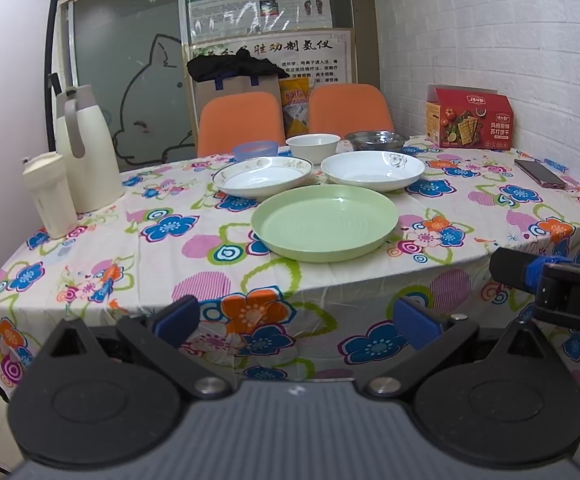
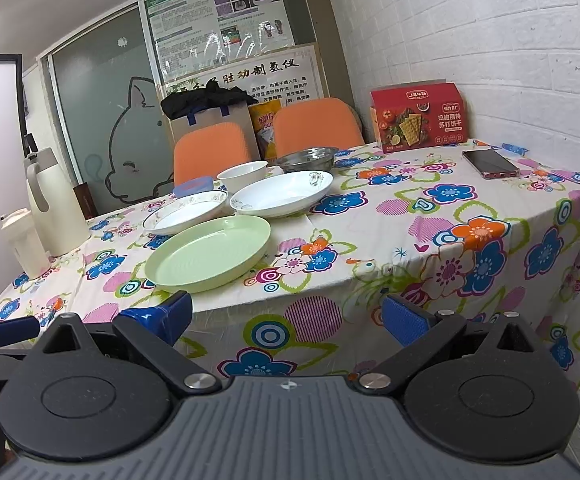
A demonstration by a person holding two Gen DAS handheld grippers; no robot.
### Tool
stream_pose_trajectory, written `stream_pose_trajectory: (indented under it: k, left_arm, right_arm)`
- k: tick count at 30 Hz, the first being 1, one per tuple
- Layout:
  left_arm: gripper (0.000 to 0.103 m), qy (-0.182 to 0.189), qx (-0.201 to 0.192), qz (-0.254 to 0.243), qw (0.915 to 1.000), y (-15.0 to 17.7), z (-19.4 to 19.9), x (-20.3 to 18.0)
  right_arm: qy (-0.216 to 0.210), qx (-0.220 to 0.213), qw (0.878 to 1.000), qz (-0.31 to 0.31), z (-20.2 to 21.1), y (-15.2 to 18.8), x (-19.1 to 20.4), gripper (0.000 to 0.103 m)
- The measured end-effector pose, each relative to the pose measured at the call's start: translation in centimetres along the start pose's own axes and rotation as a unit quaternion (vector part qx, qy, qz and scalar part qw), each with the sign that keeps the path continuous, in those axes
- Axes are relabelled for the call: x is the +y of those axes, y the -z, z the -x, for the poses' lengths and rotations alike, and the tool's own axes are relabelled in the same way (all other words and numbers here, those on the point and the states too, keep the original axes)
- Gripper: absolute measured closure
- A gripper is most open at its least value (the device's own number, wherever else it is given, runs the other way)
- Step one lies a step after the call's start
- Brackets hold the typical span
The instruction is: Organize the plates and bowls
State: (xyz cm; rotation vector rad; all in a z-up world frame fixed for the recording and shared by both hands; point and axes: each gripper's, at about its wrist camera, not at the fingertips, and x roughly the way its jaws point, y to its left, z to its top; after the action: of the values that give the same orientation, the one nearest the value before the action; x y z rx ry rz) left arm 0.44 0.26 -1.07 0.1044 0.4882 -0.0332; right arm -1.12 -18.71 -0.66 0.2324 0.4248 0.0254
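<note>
Right wrist view: red cracker box [image 2: 420, 118] reads "苏打饼干" beside wall.

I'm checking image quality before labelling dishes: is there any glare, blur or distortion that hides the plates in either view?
Left wrist view: fisheye bends the table edge; small highlights on the green plate and white plate, both still readable. Right wrist view: same bending, image tilted; green plate sharp, poster glares. Corners darken in both.
</note>
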Motion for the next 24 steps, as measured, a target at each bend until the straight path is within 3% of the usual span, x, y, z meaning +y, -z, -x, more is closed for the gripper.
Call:
stream_pose_trajectory:
  k: [24]
  left_arm:
    - [0.000, 0.004, 0.005, -0.004, 1.0000, 0.09, -0.20, -0.01]
  right_arm:
    - [-0.003, 0.012, 1.000, 0.005, -0.34, 0.06, 0.21, 0.014]
